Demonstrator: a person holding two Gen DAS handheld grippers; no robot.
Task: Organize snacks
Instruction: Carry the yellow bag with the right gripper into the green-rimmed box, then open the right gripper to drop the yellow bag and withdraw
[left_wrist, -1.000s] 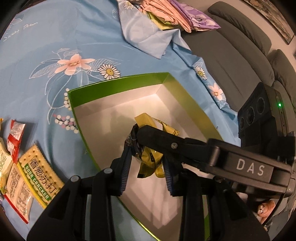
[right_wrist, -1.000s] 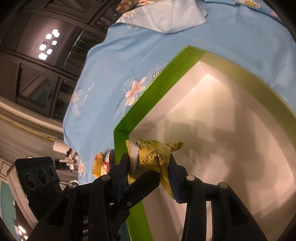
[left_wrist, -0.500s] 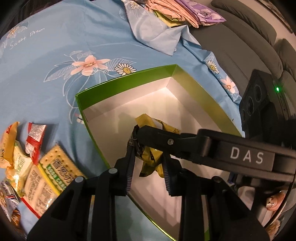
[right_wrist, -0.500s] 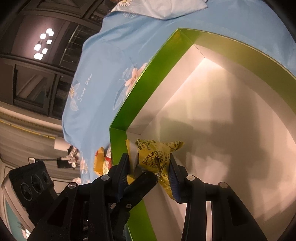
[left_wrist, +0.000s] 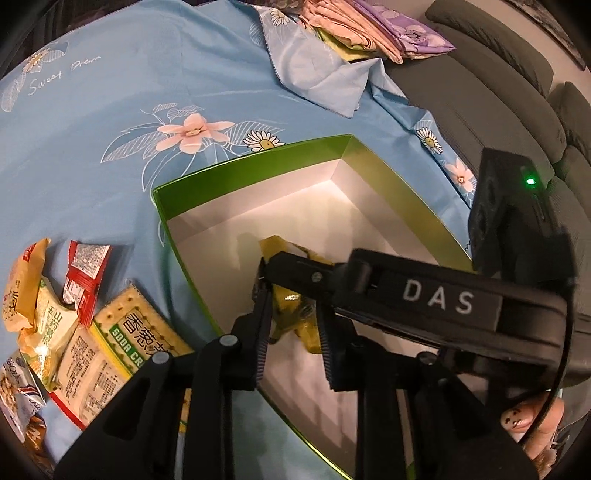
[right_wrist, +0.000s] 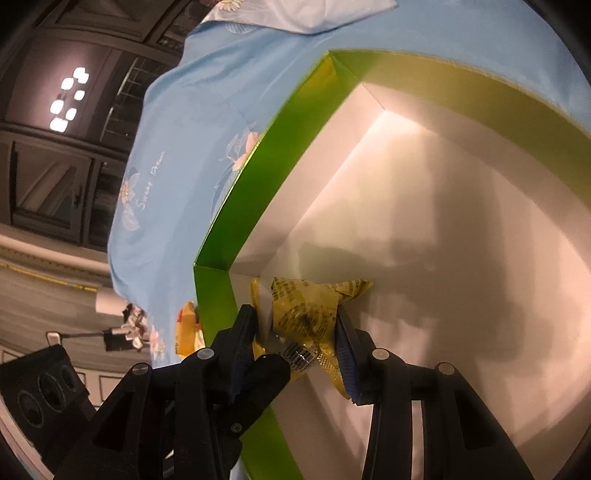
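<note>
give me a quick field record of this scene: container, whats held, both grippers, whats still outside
container: green box, open top, white inside, on a blue floral cloth
held item: yellow snack packet, low inside the box near a corner
right gripper: shut on the yellow snack packet
left gripper: jaws either side of the same packet, have just been closing; contact unclear
outside box: cracker packs and a red packet on the cloth, left of the box
background: folded fabrics, grey sofa
</note>
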